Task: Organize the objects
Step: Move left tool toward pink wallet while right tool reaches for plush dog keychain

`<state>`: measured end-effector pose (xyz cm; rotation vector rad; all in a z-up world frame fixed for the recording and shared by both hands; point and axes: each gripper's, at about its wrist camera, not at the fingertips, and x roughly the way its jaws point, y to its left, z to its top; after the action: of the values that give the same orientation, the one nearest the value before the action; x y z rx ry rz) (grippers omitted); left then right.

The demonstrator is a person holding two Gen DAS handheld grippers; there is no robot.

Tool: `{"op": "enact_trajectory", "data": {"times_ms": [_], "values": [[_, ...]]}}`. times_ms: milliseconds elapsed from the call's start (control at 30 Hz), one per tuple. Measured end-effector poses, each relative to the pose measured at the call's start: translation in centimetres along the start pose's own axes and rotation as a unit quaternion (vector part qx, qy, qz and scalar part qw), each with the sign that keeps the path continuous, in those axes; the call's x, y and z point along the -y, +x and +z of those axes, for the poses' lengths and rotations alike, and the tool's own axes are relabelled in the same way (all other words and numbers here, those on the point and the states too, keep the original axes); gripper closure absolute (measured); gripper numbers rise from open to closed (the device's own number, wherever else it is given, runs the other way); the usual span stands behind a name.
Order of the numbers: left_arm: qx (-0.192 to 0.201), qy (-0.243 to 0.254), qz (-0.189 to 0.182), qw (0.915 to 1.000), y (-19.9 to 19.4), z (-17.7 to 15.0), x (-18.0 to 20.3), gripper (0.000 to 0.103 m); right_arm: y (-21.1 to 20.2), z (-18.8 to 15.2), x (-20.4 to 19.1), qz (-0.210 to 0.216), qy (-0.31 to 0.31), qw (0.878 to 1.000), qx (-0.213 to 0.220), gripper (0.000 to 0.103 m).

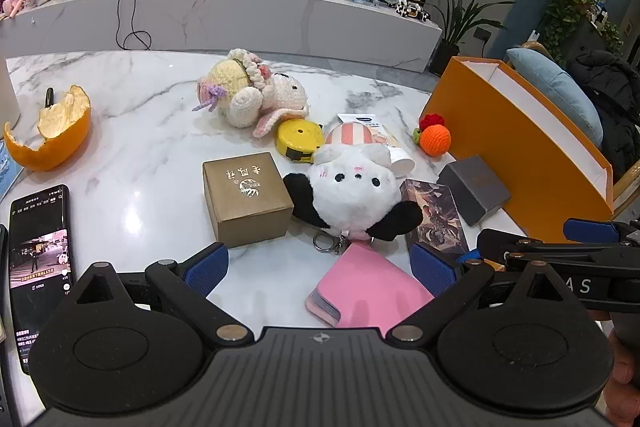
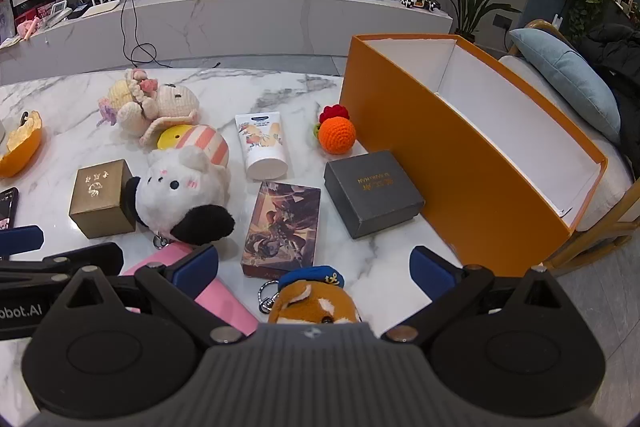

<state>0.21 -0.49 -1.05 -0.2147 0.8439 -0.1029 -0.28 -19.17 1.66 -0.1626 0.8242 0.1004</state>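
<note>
My left gripper [image 1: 320, 271] is open and empty, low over the marble table, with a pink wallet [image 1: 368, 291] between its fingers. Ahead lie a black-and-white plush [image 1: 352, 197], a gold box [image 1: 246, 197], a yellow tape measure [image 1: 298, 139] and a crocheted doll [image 1: 252, 93]. My right gripper [image 2: 314, 267] is open and empty above a brown plush keychain with a blue cap [image 2: 316, 297]. Ahead of it lie a picture card box [image 2: 284, 227], a grey box [image 2: 372, 193], a cream tube [image 2: 262, 143] and a crocheted orange [image 2: 336, 133]. The open orange box [image 2: 440, 155] stands at the right, its inside bare.
A phone [image 1: 40, 259] with a lit screen and an orange peel [image 1: 52, 131] lie at the table's left. A chair with a blue cushion [image 2: 568, 79] stands behind the orange box. The table edge runs just right of my right gripper.
</note>
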Motion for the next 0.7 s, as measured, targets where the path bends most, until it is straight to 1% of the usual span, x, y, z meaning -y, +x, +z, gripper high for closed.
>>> {"op": "enact_trajectory", "data": {"times_ms": [700], "values": [[-0.001,0.0,0.0,1.0,0.06,-0.01,-0.06,0.0,0.08,-0.17,0.04,-0.001,0.0,1.0,-0.001,0.001]]}}
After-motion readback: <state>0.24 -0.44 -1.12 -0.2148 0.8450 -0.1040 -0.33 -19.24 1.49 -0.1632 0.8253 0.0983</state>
